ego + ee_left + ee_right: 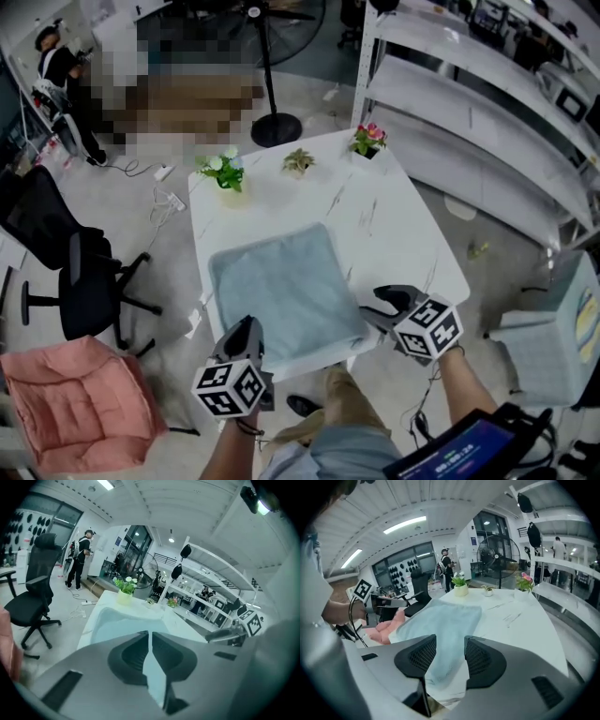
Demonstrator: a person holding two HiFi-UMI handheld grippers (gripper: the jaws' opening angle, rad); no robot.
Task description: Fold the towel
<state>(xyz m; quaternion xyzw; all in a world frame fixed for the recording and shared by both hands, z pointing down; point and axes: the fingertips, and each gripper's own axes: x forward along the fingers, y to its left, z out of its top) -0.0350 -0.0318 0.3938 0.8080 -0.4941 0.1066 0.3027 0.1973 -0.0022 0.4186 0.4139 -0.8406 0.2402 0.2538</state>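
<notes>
Just off the towel's (281,291) near edge, left gripper (249,325) nose-down, fingers (133,654) closed; right gripper (373,302) likewise, fingers (417,656) apart.

- Right gripper (450,641), jaws standing apart and pressing on nothing, hangs over the near edge of a white table (525,620).
- A pale blue towel (440,620) lies flat on the table and shows through the gap between the jaws.
- Three potted plants line the far edge: a white-flowered plant (460,585), a small green plant (488,591) and a pink-flowered plant (524,584).
- A pink cushion (386,627) sits off the table at left.
- A standing fan (499,557) and a person (446,566) are seen in the background.
</notes>
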